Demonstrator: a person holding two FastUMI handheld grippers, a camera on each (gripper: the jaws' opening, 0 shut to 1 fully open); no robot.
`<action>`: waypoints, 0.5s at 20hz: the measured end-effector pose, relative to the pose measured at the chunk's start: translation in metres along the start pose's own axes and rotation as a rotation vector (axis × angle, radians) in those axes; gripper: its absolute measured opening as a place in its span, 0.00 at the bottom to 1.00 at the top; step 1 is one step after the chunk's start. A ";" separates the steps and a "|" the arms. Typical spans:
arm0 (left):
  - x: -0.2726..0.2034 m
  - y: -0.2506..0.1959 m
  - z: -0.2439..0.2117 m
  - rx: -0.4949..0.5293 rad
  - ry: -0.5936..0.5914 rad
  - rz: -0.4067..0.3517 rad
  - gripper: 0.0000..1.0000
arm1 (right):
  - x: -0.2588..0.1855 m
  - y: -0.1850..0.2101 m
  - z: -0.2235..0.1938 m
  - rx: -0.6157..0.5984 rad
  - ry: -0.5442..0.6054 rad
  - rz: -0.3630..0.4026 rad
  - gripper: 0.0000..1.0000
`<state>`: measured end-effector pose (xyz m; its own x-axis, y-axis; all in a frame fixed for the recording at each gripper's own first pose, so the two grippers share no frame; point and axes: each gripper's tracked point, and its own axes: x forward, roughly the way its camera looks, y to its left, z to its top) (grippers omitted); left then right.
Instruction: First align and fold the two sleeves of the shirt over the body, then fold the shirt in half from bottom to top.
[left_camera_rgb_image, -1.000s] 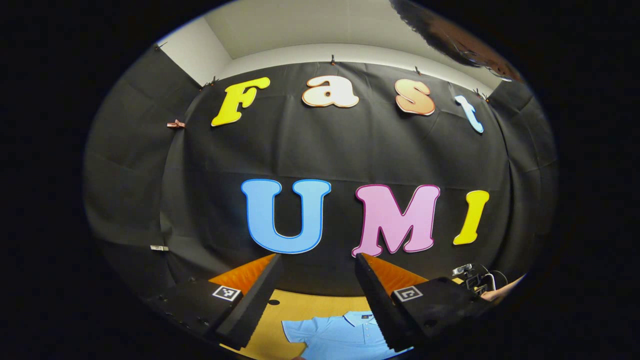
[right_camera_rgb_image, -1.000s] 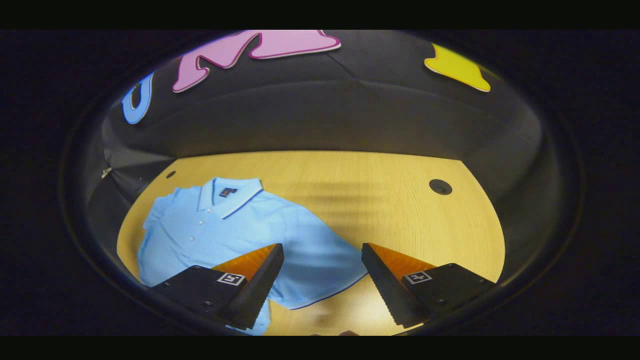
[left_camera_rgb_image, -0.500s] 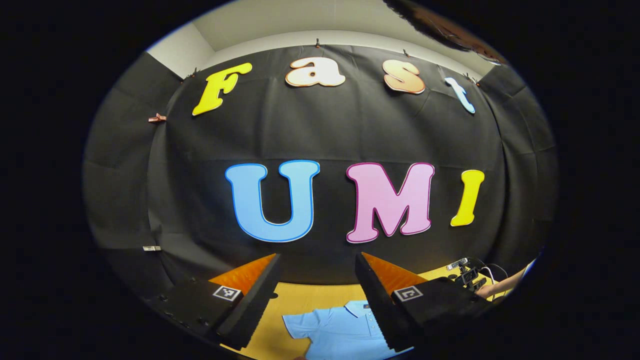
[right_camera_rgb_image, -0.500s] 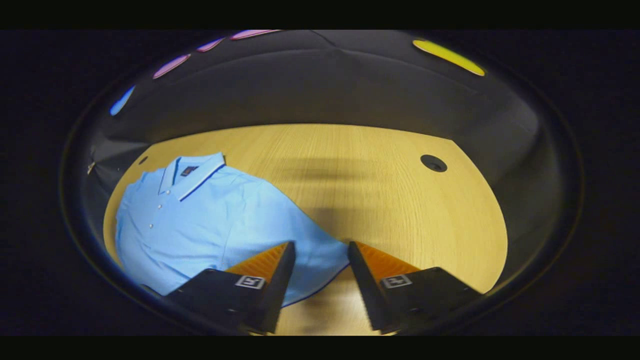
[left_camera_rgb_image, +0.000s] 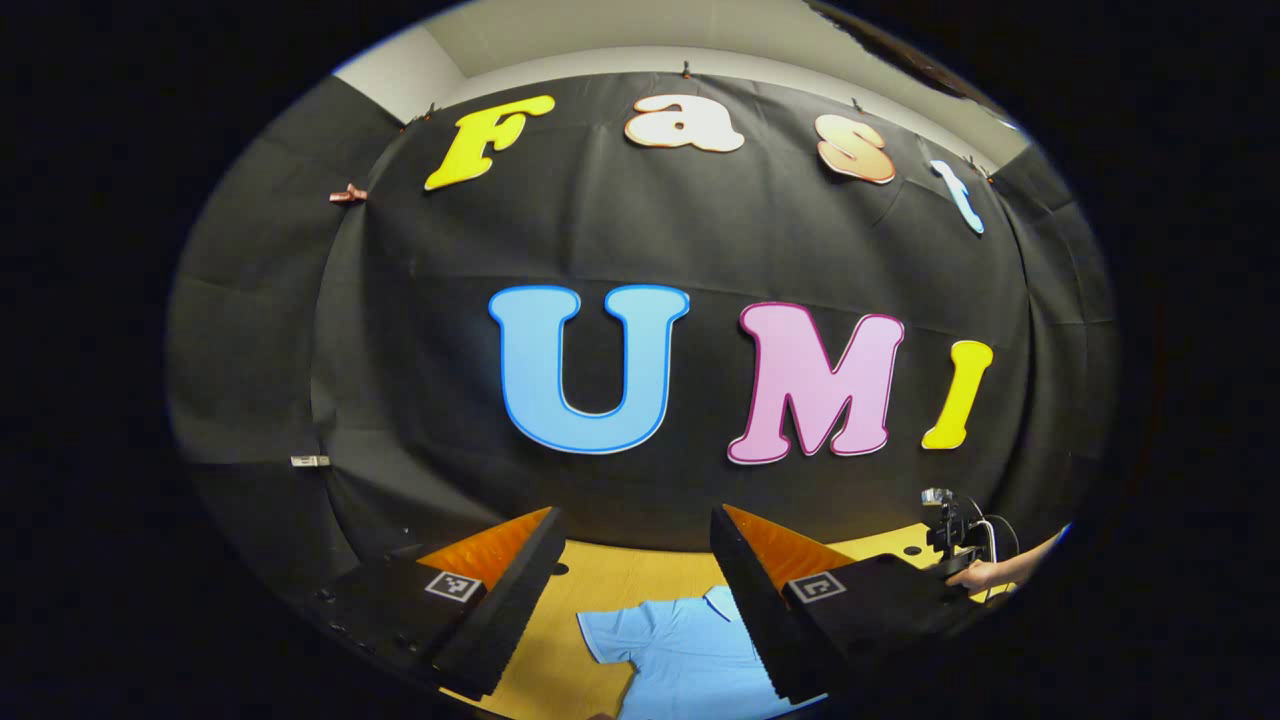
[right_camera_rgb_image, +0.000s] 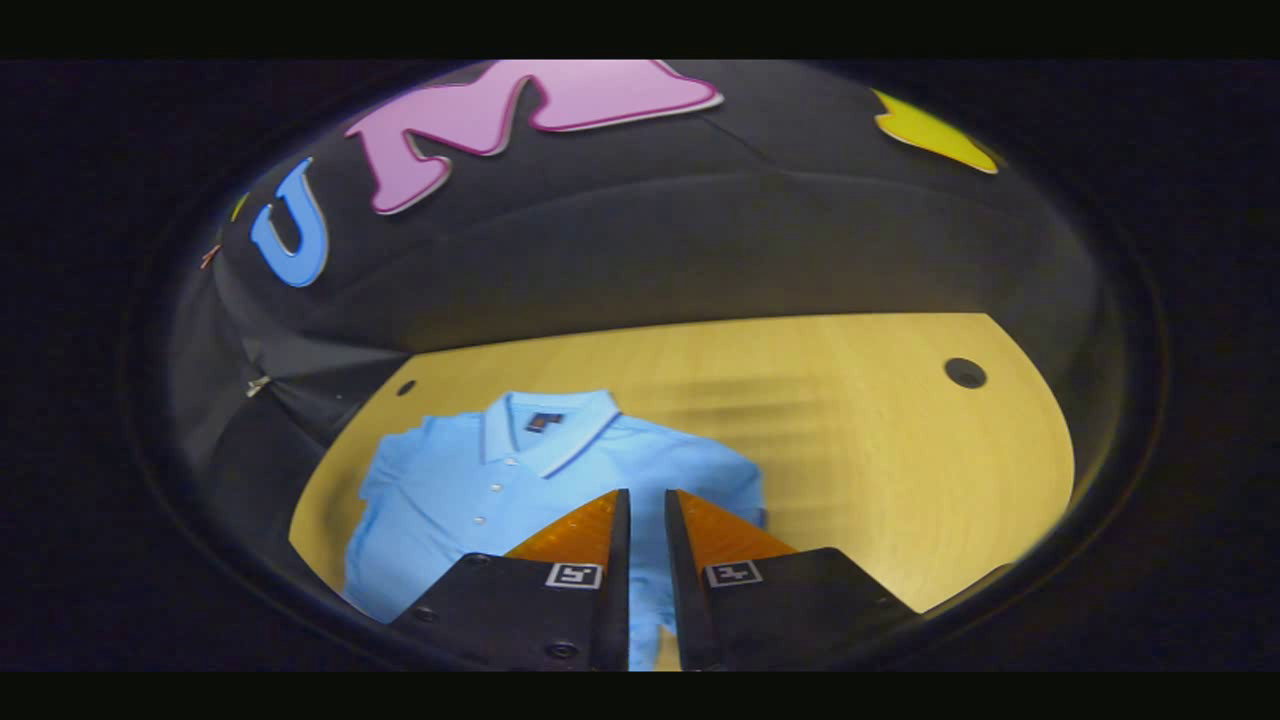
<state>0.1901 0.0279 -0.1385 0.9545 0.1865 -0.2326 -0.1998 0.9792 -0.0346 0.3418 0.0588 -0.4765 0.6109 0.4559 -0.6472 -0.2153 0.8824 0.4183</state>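
A light blue polo shirt (right_camera_rgb_image: 470, 490) lies face up on the wooden table (right_camera_rgb_image: 880, 440), collar (right_camera_rgb_image: 590, 440) toward the far wall. My right gripper (right_camera_rgb_image: 645, 495) stands over the shirt's right sleeve, jaws drawn almost together with blue cloth in the narrow gap, and that sleeve is bunched in toward the body. My left gripper (left_camera_rgb_image: 635, 520) is open and held high, pointing at the wall; the shirt (left_camera_rgb_image: 680, 650) shows far below between its fingers. In the left gripper view the other gripper (left_camera_rgb_image: 950, 525) and a hand (left_camera_rgb_image: 985, 572) show at the far right.
The table (left_camera_rgb_image: 600, 585) has a round cable hole at its far right (right_camera_rgb_image: 965, 373) and a smaller one at its far left (right_camera_rgb_image: 405, 387). Black cloth walls close the table in at the back and sides. Bare wood lies right of the shirt.
My right gripper went from wide open to nearly shut over the right sleeve, and the sleeve has drawn in toward the body. My left gripper stayed open, shifting its view slightly.
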 end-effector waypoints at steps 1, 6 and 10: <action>0.002 0.006 -0.007 -0.022 0.021 0.006 0.95 | 0.001 0.019 -0.005 0.000 0.019 0.039 0.23; 0.002 0.032 -0.035 -0.102 0.099 0.047 0.96 | 0.022 0.037 -0.042 -0.060 0.103 0.055 0.23; -0.001 0.042 -0.059 -0.074 0.145 0.073 0.96 | 0.009 0.014 -0.038 -0.093 0.081 0.011 0.23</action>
<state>0.1677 0.0644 -0.1969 0.8960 0.2380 -0.3748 -0.2880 0.9540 -0.0829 0.3154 0.0798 -0.5009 0.5453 0.4705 -0.6938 -0.2942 0.8824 0.3672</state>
